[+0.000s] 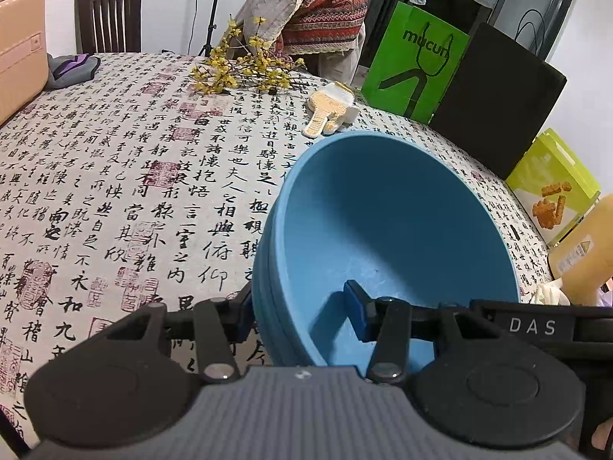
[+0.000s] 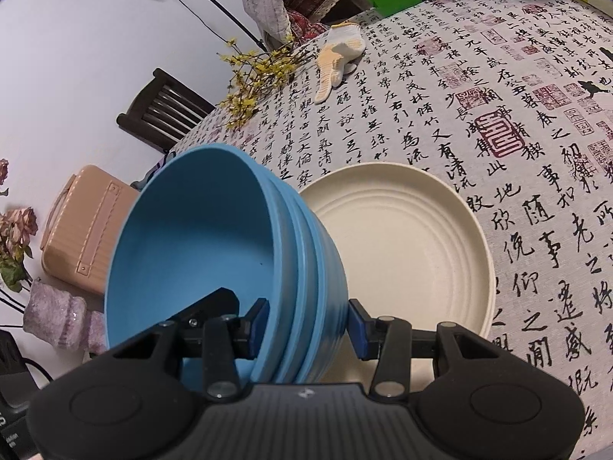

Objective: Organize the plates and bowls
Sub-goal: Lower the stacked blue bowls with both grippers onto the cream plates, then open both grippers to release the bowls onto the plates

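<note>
Both of our tongs are clamped on the same blue bowl stack: the left tongs [image 1: 302, 314] pinch one side of its wall, one blue pad inside the top bowl and the other outside against the ribbed rims, and the right tongs [image 2: 306, 326] pinch the opposite side the same way, one pad inside and one against the outer wall. We count at least three nested rims on the blue bowl stack [image 2: 214, 245], which is tilted, its mouth turned toward the left tongs' camera. Just beside it in the right view lies a cream plate [image 2: 406, 245], flat on the surface [image 1: 126, 191], which wears a cloth printed with black calligraphy and red seals; whether the bowls touch the plate or the cloth we cannot tell. Farther out, toward the far edge of the surface, a work glove [image 1: 331, 109] lies near a spray of yellow flowers [image 1: 245, 67]. Along one side edge stand a green paper bag [image 1: 413, 65], a black bag [image 1: 498, 103], a yellow-green snack box [image 1: 551, 188] and an amber bottle [image 1: 586, 253]. At the opposite edge sits a peach case [image 2: 88, 230], and a dark wooden chair [image 1: 109, 11] stands beyond the far edge.
</note>
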Available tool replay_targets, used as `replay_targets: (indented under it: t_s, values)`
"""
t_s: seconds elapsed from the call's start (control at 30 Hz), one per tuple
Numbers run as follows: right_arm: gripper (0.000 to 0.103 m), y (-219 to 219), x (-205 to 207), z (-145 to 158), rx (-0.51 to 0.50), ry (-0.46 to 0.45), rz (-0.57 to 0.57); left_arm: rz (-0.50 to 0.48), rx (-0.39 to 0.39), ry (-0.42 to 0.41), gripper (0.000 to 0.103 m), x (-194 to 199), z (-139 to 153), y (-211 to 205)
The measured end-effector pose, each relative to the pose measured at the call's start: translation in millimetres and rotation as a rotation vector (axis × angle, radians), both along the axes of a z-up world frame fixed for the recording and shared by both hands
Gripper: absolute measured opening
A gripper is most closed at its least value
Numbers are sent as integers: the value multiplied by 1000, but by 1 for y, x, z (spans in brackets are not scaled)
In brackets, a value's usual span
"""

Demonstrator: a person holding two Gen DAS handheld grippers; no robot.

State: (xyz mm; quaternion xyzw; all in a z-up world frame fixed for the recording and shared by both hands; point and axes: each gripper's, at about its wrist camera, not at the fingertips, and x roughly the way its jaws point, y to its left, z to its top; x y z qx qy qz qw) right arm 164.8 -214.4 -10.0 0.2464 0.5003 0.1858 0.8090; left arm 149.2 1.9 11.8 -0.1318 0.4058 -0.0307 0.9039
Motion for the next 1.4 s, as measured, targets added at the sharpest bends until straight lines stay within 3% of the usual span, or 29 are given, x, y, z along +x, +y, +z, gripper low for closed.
replay_targets:
  t_s: [0.67,1.2,1.4]
  values:
    - [43,-20,7,-6,-69,-17,-24,-36,-45,35,48,15,-17,-17]
    - [43,-20,15,-8,-140,-71,-14,-51,-14,13,48,19,-21,-26]
    - [43,-26,14,-12,-121,-66,-28,-44,2,-40,64,12,-13,-26]
